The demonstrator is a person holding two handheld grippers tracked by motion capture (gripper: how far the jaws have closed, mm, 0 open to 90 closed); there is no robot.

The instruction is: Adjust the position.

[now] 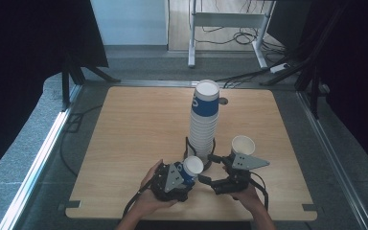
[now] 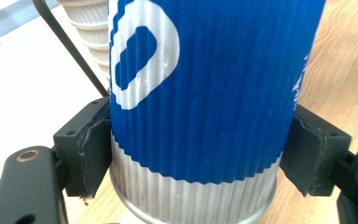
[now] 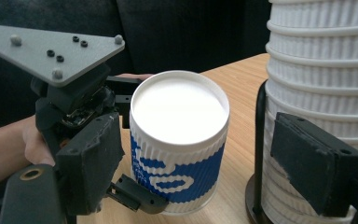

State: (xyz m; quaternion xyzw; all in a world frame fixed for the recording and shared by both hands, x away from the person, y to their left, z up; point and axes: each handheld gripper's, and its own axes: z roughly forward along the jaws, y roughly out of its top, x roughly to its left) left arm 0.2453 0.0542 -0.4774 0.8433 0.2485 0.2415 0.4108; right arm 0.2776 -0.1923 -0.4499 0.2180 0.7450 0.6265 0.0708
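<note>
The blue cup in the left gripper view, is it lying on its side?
No, the blue cup stands upright on the table, clamped between both pads.

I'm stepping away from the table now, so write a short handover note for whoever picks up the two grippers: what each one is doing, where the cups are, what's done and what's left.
Left gripper: shut on a blue and white cup, upright, just in front of the stack's base.
Right gripper: jaws open, nothing between the pads; it sits beside the held cup, close to the stack.
Tall cup stack: stands in a black holder near the middle of the table.
Loose cup: upright on the table, right of the stack.
Done: two cups appear to be off the stack.
Left: probably set the held cup down, then carry on with the stack.
</note>
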